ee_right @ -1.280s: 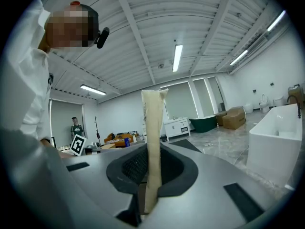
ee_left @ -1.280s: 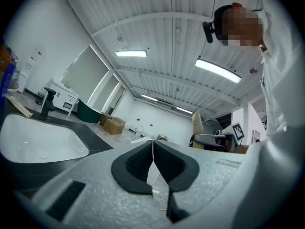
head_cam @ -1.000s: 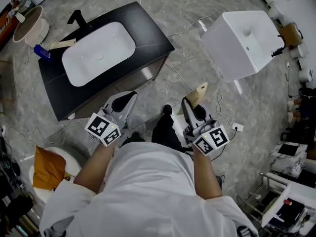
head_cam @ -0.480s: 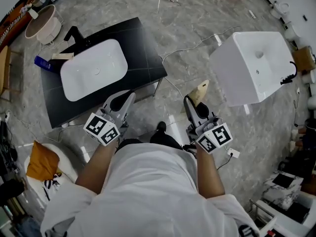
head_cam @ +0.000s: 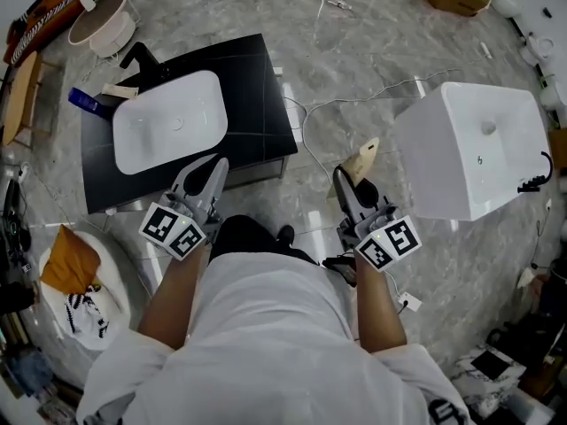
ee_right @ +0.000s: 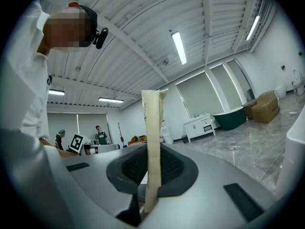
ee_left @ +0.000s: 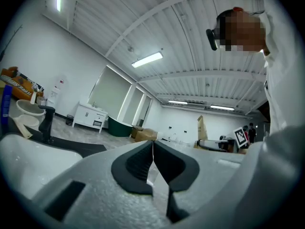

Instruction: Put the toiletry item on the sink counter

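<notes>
The black sink counter [head_cam: 259,96] with its white basin [head_cam: 168,120] and black faucet [head_cam: 142,57] stands at the upper left of the head view. My left gripper [head_cam: 213,168] [ee_left: 152,149] hovers at the counter's near edge, shut with nothing between its pads. My right gripper [head_cam: 345,182] [ee_right: 151,175] is over the floor to the right of the counter, shut on a flat beige toiletry tube [head_cam: 361,161] [ee_right: 152,128] that sticks up out of the jaws.
A blue item [head_cam: 86,101] and a beige tube [head_cam: 120,90] lie on the counter's far left end. A white sink unit [head_cam: 478,149] stands on the floor at right. Cables [head_cam: 354,100] cross the floor. A toilet with an orange cloth [head_cam: 69,262] is at lower left.
The person has walked and turned, so the counter edge now lies right under my left gripper. The white sink unit has slid down the view. Both grippers keep their grip and pose.
</notes>
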Demonstrator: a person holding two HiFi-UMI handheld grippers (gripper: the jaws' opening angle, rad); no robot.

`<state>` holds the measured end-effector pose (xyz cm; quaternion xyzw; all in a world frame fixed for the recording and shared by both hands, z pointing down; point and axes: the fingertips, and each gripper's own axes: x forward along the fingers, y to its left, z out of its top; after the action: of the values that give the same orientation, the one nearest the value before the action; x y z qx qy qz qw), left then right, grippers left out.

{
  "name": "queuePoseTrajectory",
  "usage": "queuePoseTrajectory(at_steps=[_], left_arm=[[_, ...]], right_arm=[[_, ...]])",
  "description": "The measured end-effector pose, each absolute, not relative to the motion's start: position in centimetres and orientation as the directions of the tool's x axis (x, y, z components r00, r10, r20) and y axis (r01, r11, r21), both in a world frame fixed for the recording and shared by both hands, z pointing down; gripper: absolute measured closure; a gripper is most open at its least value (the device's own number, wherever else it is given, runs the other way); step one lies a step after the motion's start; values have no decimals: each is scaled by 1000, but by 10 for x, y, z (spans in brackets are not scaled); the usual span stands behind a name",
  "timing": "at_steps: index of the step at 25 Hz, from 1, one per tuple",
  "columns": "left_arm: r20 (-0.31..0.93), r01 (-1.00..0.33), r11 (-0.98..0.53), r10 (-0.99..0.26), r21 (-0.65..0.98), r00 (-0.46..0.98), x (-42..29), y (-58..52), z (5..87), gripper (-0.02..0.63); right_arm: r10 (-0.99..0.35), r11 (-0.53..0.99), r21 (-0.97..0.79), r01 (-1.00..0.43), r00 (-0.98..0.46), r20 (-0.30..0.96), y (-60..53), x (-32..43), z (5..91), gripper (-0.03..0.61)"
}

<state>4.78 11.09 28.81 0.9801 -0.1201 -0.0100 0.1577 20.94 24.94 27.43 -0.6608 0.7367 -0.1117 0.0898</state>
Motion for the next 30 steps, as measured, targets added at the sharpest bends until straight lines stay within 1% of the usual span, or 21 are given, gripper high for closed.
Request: queuePoseTrajectory(at_steps=[7,12,16,23,30], left_arm=[[41,-302,-892,-307,336,951,45,67,303,594],[58,-292,-880,-292,374,955,55,29,319,594],[86,-326,-852,-320,409,944,57,-14,324,594],[101,-298,-868,-281,398,954,78,-66,338,594],[117,-328,-835,-309,441,944,81,-106,363,594]], right_arm=[[-981,134,-308,-942,-170,92,208,217,298,543],[-975,128,-296,-947,-174,135,165,224,303,543],[-965,146,-282,-948,-199,170,122,226,303,543],[-942,170,-259,-951,-234,240,44,234,316,543],[-897,225,-197,-954,-282,340,-17,233,339,543]])
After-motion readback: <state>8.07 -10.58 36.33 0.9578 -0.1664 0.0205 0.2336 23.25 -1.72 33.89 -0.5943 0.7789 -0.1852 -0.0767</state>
